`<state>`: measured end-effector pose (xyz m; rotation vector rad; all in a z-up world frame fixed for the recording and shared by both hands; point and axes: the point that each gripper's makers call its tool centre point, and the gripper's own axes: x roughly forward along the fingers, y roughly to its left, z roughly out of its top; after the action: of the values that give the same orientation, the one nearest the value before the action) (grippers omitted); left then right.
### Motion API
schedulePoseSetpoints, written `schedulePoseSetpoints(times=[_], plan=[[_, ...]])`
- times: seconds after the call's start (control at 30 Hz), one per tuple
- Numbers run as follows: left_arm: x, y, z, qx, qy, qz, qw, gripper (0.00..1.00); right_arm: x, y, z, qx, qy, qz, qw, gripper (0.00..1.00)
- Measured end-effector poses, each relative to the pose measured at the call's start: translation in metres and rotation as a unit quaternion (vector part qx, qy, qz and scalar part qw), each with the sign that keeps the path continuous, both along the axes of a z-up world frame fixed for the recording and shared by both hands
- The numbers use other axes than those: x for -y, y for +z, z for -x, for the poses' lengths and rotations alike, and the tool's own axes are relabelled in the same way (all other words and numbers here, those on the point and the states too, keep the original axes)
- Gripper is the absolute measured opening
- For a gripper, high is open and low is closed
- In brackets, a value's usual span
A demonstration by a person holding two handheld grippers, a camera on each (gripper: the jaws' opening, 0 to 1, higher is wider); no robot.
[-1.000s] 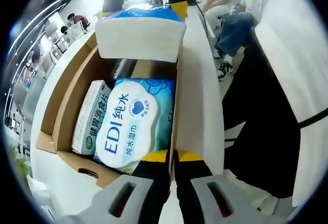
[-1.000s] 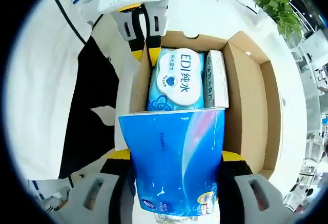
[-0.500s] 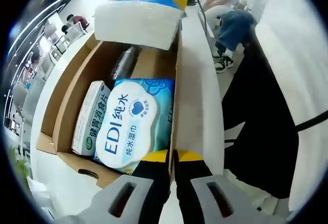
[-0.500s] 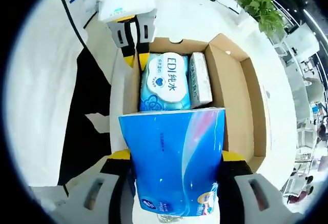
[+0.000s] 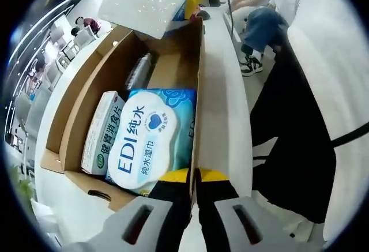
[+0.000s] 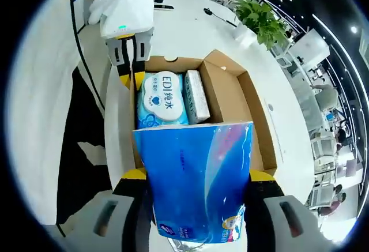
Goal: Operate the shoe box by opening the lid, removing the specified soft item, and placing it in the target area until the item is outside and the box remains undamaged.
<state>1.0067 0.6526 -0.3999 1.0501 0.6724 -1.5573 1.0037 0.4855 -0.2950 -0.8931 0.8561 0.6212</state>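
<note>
Lifted clear of the shoe box [image 6: 230,99] since a second ago, the blue tissue pack [image 6: 196,183] is now carried well above the open carton, where before its lower end was level with the box's near wall. In the left gripper view the same tissue pack [image 5: 144,7] is seen from its pale end, raised past the far rim of the shoe box [image 5: 75,99] rather than sitting across it. The removal step is judged done in substance (the soft item is out, the carton looks unharmed), and placing it in the target area is what remains; no target area can be made out.

The right tongs [image 6: 196,191] are clenched on the tissue pack, one jaw on each side. The left tongs [image 5: 194,191] are clamped on the box's side wall, apparently to steady it.

The right gripper view gives what the other cannot: the whole box from above, the left tongs [image 6: 131,70] at its far wall, a gloved hand [image 6: 118,7], the white bench [image 6: 190,30] and a potted plant [image 6: 262,21]. The left gripper view gives the contents closely: the EDI wet wipes pack [image 5: 147,142], a slim white carton [image 5: 101,131] beside it, a dark wrapped item [image 5: 138,70] behind, and seated people [image 5: 262,10] beyond the bench.
</note>
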Motion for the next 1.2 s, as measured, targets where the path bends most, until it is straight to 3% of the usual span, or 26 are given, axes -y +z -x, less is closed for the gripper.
schedulePoseSetpoints(times=[0.47,0.73,0.87,0.97,1.2], plan=[[0.0,0.001,0.0,-0.003,0.001,-0.003,1.0,0.03,0.003,0.015,0.008,0.001,0.01,-0.006,0.9999,0.63],[0.0,0.001,0.0,-0.002,0.002,-0.002,1.0,0.03,0.007,0.035,0.007,0.007,0.02,0.005,0.9998,0.63],[0.0,0.001,0.0,-0.003,0.002,-0.002,1.0,0.03,0.014,0.037,0.013,-0.016,-0.009,-0.015,0.9997,0.63],[0.0,0.0,0.0,-0.002,0.003,-0.002,1.0,0.03,0.02,0.038,0.014,-0.01,-0.007,-0.01,0.9999,0.63],[0.001,0.001,0.0,0.0,0.006,-0.001,1.0,0.03,0.038,0.029,0.024,-0.027,-0.012,0.0,0.9996,0.63]])
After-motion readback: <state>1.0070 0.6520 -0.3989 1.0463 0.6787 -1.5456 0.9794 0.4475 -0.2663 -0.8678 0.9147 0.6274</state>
